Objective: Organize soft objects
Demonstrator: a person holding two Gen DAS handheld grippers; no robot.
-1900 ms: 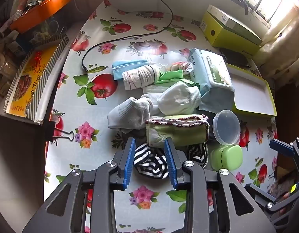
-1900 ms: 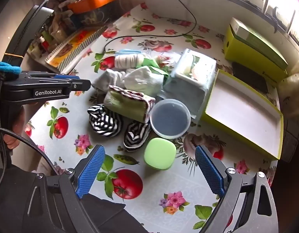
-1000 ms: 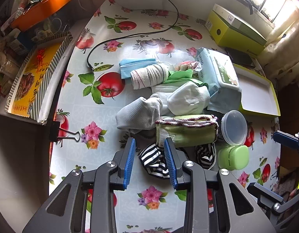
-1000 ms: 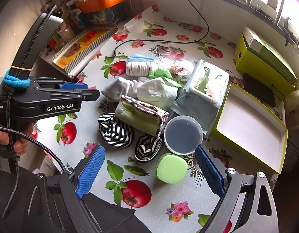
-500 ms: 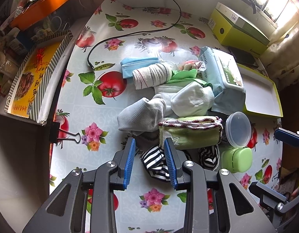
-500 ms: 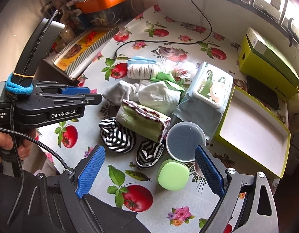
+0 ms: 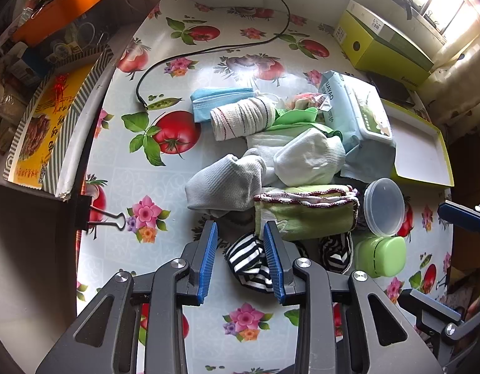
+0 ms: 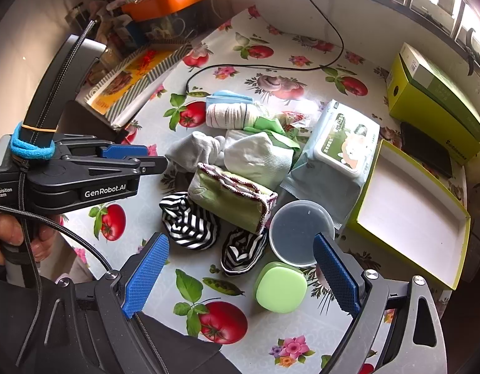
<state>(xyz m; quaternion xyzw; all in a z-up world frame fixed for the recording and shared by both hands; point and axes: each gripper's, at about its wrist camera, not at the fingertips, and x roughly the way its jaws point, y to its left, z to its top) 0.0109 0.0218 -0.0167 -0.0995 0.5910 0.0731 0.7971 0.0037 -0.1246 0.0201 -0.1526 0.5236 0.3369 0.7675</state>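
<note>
Left hand-held gripper [image 7: 241, 257] is pointing steeply downward, its blue-padded jaws standing partly apart and pressing on nothing. Right hand-held gripper [image 8: 240, 275] is also tilting steeply down, with its jaws spread wide and gripping nothing. The person's left hand [image 8: 14, 240] is wrapping its fingers around the left tool's handle.

The right gripper [image 8: 240, 275] is hovering with its jaws spread wide above a green soap case [image 8: 280, 287] and a round plastic lid [image 8: 297, 232]. A hand [image 8: 14, 238] is holding the left gripper [image 8: 140, 159] over the table's flowered cloth [image 8: 165, 283] (its jaws are hidden edge-on). Two striped socks [image 8: 190, 221] are lying beside a folded green towel [image 8: 230, 198].
</note>
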